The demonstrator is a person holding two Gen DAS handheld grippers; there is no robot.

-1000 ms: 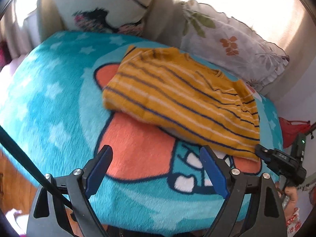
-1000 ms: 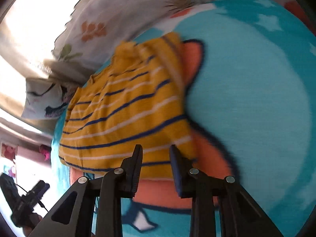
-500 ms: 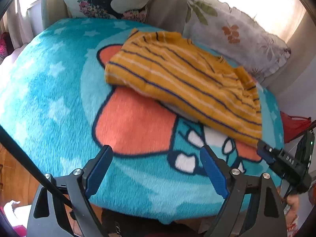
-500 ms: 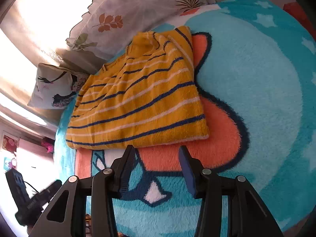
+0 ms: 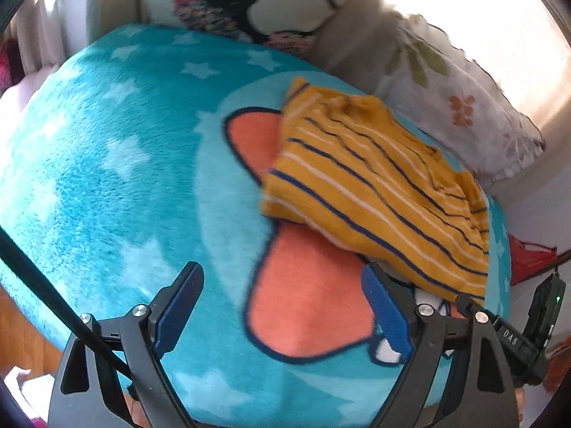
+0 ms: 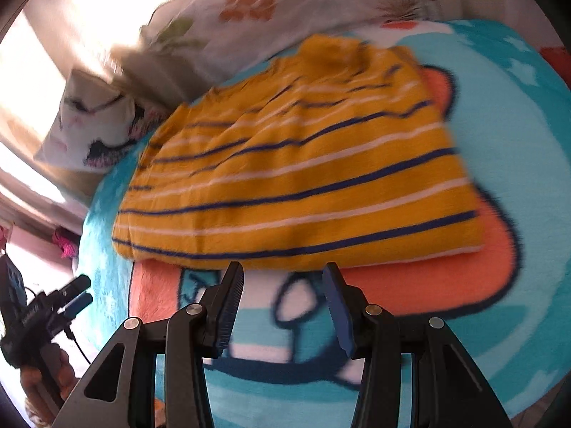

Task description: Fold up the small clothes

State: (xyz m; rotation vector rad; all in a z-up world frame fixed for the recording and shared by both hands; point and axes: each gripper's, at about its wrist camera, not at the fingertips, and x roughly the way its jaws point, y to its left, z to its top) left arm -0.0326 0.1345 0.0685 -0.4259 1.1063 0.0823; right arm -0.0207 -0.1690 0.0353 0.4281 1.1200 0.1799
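Left gripper [image 5: 282,306]: I am seeing its jaws standing spread wide, nothing between the blue pads, nothing being touched; it is hanging over the blanket and pointing steeply down.
Left gripper's near ground: the orange patch of the teal blanket [image 5: 117,185] is lying straight ahead between the fingers, with white stars off to the left.
Right gripper [image 6: 283,301]: I am reading its jaws as parted about halfway; they have just been opening, and nothing is sitting between the pads. The fingertips are hovering just short of the garment's near edge, and I cannot tell that they are touching it.
Right gripper's near ground: the white and dark cartoon outline on the blanket is showing between and below its fingers.
Striped garment [image 6: 296,171]: the folded yellow piece with navy and white stripes is lying flat on the blanket just beyond the right gripper's tips; from the left gripper it is lying ahead and to the right, its near corner close above the right finger.
Beyond the garment: a floral cushion [image 5: 464,114] is leaning at the far right, and a cushion with a dark print [image 5: 242,3] is sitting at the far centre.
Blur: both views are smearing, so fine edges are staying uncertain.
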